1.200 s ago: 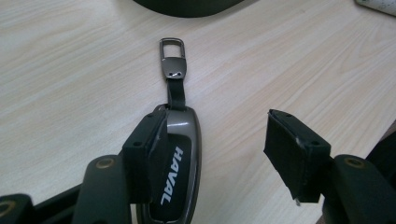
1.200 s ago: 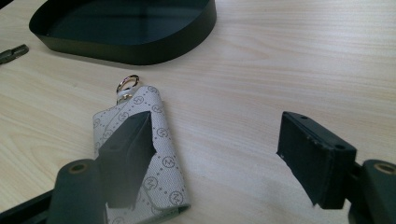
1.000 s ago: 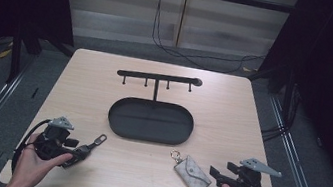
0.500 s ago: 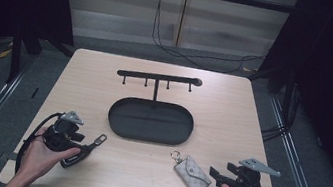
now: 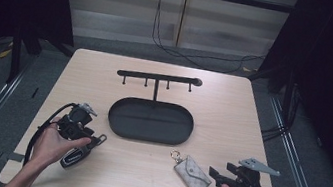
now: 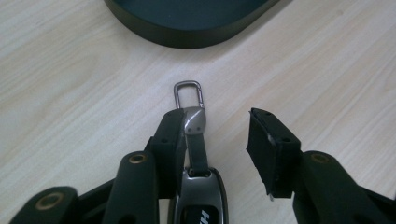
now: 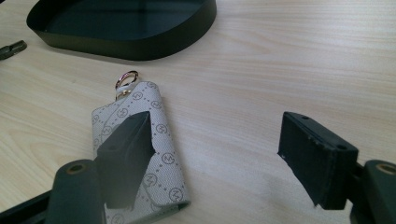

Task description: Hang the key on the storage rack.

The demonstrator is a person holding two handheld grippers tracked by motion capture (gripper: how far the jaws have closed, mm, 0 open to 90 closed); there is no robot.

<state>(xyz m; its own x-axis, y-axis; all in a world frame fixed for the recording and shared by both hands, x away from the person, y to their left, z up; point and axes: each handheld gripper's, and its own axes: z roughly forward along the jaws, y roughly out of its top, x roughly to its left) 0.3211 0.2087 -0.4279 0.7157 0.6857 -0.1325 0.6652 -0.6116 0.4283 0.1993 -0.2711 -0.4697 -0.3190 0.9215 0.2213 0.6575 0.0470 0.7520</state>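
A black car key fob (image 6: 198, 200) lies on the wooden table, its strap (image 6: 196, 144) ending in a silver carabiner (image 6: 188, 93) that points at the tray. My left gripper (image 6: 217, 119) straddles the strap. Its jaws have just been closing; one pad rests against the strap and the other stands well apart, so nothing is clamped. From above, the left gripper (image 5: 93, 141) sits over the fob (image 5: 74, 159). A grey patterned key pouch (image 7: 163, 140) with a gold ring lies flat. My right gripper (image 7: 217, 121) stands open, one jaw over the pouch (image 5: 192, 174).
A black oval tray (image 5: 150, 120) sits mid-table, with a black T-shaped hook rack (image 5: 158, 78) rising behind it. In the gripper views its rim (image 6: 187, 28) (image 7: 126, 46) lies just beyond the jaws. The table's front edge is close to both hands.
My left hand has moved right and toward the tray, over the key fob, and its jaws have narrowed around the strap. The right gripper and the pouch have kept still.
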